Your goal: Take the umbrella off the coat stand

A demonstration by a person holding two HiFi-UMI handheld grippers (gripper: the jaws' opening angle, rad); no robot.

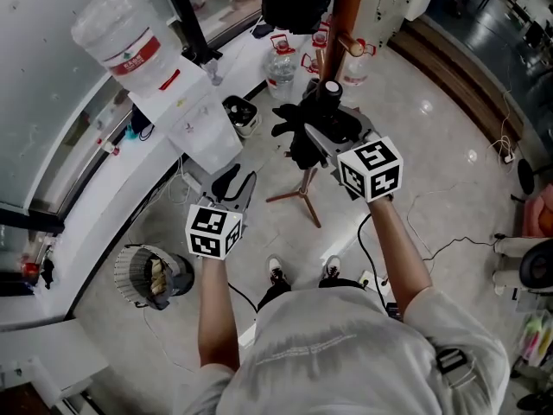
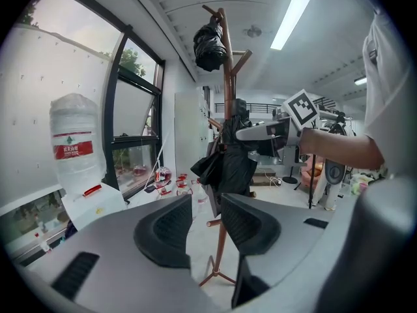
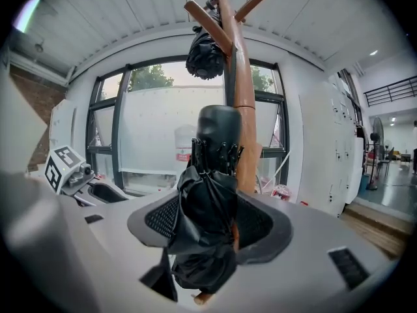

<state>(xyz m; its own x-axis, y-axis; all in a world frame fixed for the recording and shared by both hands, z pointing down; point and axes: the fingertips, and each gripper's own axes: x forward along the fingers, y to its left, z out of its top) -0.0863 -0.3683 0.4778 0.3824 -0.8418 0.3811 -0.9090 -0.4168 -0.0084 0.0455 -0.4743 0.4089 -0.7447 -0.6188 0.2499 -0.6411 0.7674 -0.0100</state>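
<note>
- On the coat stand (image 3: 242, 96), the umbrella (image 3: 207, 194) hangs folded, close against the wooden pole. It is well below the black bag (image 3: 205, 54) slung on the top pegs, and it has not come off the stand.
- The right gripper (image 3: 212, 222) has its jaws drawn partway in round the umbrella's bunched black fabric. The fabric fills the gap and lies against both pads, so I judge the grip taken, though perhaps not yet firm.
- From the head view, the right gripper (image 1: 328, 124) reaches out to the stand, with the umbrella (image 1: 298, 137) a dark bundle at its tips. Both are above the tripod feet (image 1: 298, 199) on the floor.
- The left gripper (image 2: 205, 222) has its jaws apart with nothing between them; only the far-off pole shows through the gap. In the head view the left gripper (image 1: 233, 180) stands short of the stand, well apart from the umbrella.
- Done, by my reading: the reach and the grasp.
- Left to do: lift the umbrella free of whatever it hangs by, which is hidden behind the fabric, and carry it away from the pole.
- A short wooden peg end shows just under the umbrella in the right gripper view, and the fabric could catch there. The idle left gripper could steady the stand.
</note>
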